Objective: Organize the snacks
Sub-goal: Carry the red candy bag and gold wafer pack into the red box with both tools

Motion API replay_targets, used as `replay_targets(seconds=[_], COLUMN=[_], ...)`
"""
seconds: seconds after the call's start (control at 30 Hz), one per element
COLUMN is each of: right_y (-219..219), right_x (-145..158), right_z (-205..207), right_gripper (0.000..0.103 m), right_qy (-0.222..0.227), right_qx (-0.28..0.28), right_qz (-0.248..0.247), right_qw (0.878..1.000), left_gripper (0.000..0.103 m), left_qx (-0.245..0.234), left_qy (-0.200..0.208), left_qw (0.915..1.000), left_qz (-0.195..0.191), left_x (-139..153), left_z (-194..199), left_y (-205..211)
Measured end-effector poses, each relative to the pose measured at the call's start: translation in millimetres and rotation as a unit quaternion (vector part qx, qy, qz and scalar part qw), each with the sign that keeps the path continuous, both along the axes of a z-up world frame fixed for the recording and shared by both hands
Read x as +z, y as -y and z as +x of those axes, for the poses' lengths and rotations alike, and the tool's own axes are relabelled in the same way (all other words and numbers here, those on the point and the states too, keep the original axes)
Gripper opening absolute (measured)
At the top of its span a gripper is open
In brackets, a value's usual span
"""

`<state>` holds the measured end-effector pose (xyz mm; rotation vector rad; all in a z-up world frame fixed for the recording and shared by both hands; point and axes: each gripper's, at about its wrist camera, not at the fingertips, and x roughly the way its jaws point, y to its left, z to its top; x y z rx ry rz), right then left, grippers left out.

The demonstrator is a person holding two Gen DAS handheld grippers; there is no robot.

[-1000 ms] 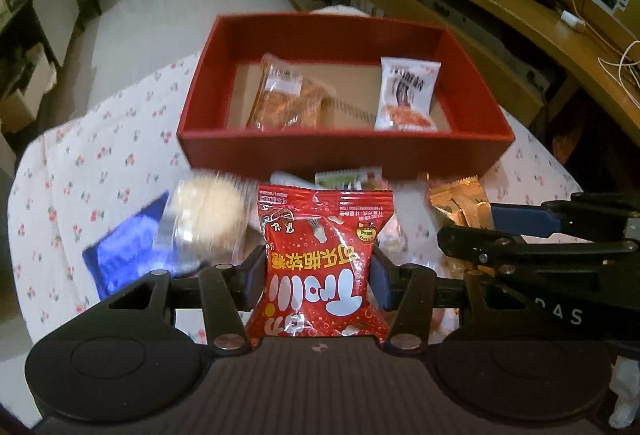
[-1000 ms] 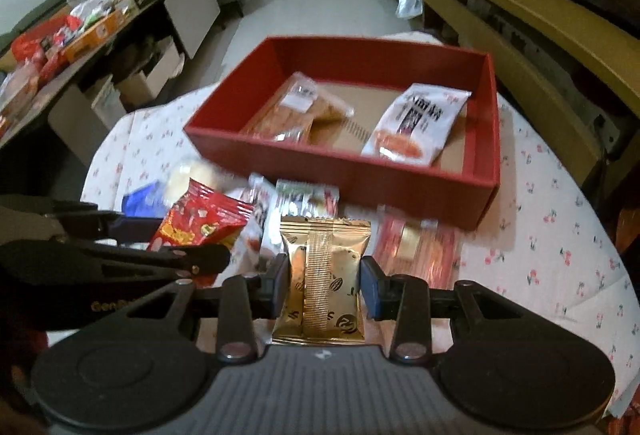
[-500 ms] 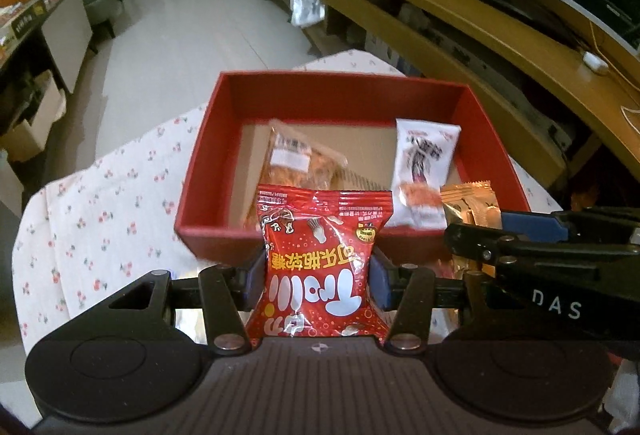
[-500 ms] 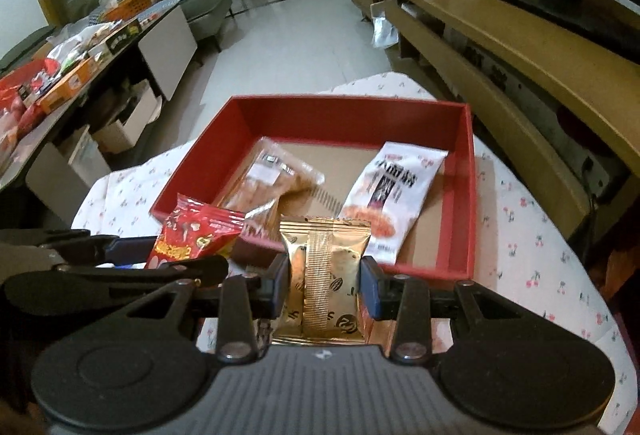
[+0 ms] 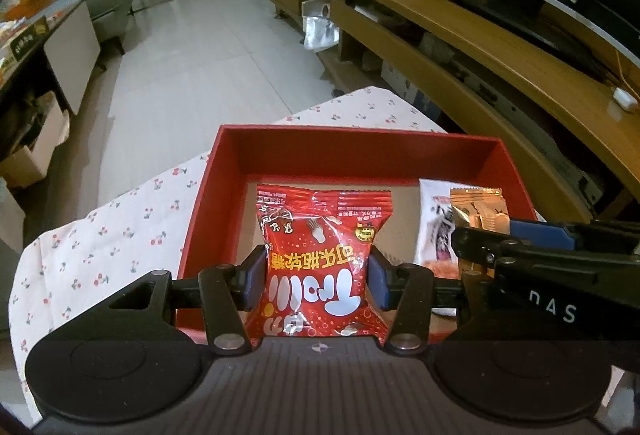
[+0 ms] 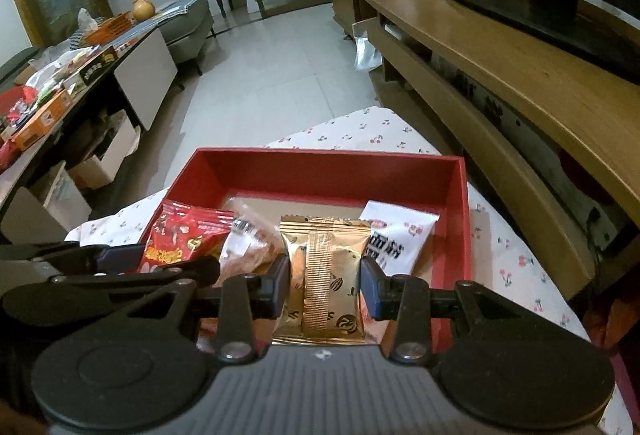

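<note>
A red bag of soft candy (image 5: 320,235) stands upright between the pads of my left gripper (image 5: 316,275), which is shut on it above the near left part of the red box (image 5: 360,155). My right gripper (image 6: 325,285) is shut on a gold packet (image 6: 326,275) and hangs over the box's near right part. Inside the red box (image 6: 328,171) lie a white packet (image 6: 400,239) and a clear-wrapped brown snack (image 6: 250,239). Each view shows the other gripper at its side, close by: the gold packet (image 5: 480,207) and the red bag (image 6: 180,235).
The box rests on a table under a cherry-print cloth (image 5: 100,243). A long wooden TV bench (image 5: 480,47) runs along the right. Tiled floor (image 6: 280,67) lies beyond the table. A cluttered side table (image 6: 60,95) stands at the left.
Both grippers have carried their packets forward from in front of the box to above its inside. The loose snacks on the cloth have dropped out of view.
</note>
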<state>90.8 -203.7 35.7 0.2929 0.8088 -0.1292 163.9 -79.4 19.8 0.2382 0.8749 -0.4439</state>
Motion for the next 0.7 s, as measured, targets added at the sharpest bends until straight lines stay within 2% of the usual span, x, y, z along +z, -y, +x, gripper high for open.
replay_targets(seconds=[0.3, 0.7], right_y=[5, 1], right_x=[-19, -38], right_z=[27, 38], right_gripper=[0.053, 0.054], right_qy=[-0.017, -0.040], right_qx=[-0.001, 0.005], right_qz=[-0.008, -0.006], right_qw=[1.000, 0.999], left_gripper=[0.057, 0.059], left_qx=[0.015, 0.032], left_qy=[-0.015, -0.037], left_qw=[0.9998, 0.9986], left_qz=[0.006, 0.019], left_x=[-19, -39], left_z=[21, 28], left_y=[5, 3])
